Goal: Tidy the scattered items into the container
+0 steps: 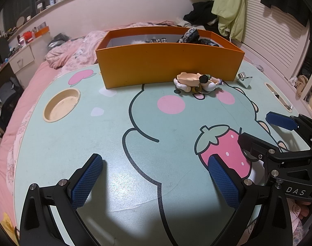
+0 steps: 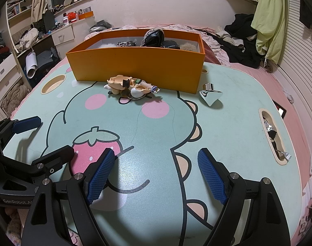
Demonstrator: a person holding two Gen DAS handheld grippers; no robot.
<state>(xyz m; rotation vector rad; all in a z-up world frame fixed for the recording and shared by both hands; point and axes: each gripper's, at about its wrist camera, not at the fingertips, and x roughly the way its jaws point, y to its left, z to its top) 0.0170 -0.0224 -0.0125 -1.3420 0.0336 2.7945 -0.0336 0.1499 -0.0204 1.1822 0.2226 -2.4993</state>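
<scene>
Orange container point(image 1: 168, 65) on cartoon worktop point(image 1: 94, 139), one figurine pile point(image 1: 197, 83), one silver top point(image 1: 244, 79), both tools wide, empty, left tool point(image 1: 156, 182), right tool point(image 2: 156, 176), cluttered bedroom.

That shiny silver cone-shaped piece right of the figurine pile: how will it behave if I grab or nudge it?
The silver cone piece looks like polished metal, so probably slippery against the pads and heavy for its size. It lies tipped on its side, resting on a tapered body, so a nudge would likely roll it in an arc, perhaps against the orange box.

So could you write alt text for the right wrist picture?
An orange box, already holding some items, stands on a cartoon-printed table, with a small figurine pile and a shiny metal cone lying before it. The right gripper is open and empty.
</scene>
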